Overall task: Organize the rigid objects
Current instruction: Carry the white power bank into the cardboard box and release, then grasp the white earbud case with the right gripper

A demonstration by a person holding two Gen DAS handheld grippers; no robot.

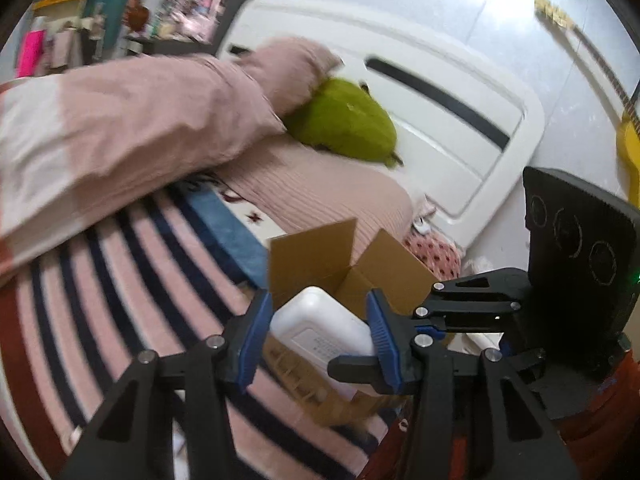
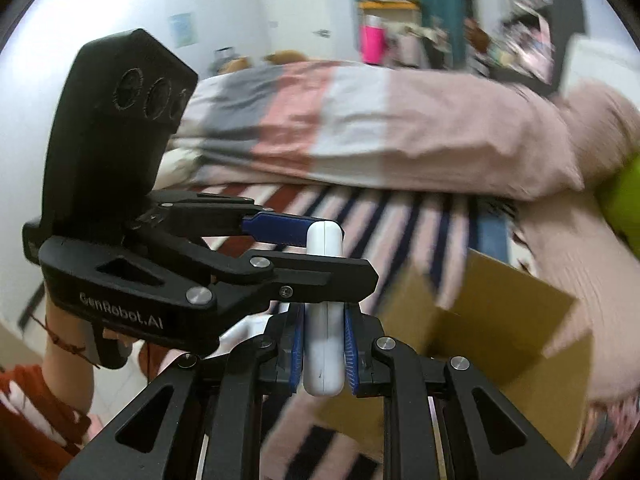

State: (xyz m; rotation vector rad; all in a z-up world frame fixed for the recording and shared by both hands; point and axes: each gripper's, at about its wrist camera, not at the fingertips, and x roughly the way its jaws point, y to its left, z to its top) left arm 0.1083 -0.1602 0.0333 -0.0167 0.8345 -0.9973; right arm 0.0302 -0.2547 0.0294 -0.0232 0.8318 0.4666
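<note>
A flat white rounded case (image 1: 316,320) (image 2: 323,360) hangs above the bed, edge-on in the right wrist view. My right gripper (image 2: 323,332) is shut on its lower part, blue pads pressed to both broad faces. My left gripper (image 1: 318,298) (image 2: 340,252) comes in from the side, its blue pads against the case's two narrow edges higher up. Just behind and below stands an open cardboard box (image 1: 312,256) (image 2: 500,320) on the striped blanket (image 1: 140,280), flaps up.
A rolled pink duvet (image 1: 140,120) lies across the bed, with a green plush (image 1: 344,120) against the white headboard (image 1: 440,120). A yellow guitar (image 1: 628,140) leans at the right. A hand (image 2: 64,344) with a red sleeve holds the left gripper. Cluttered shelves stand behind.
</note>
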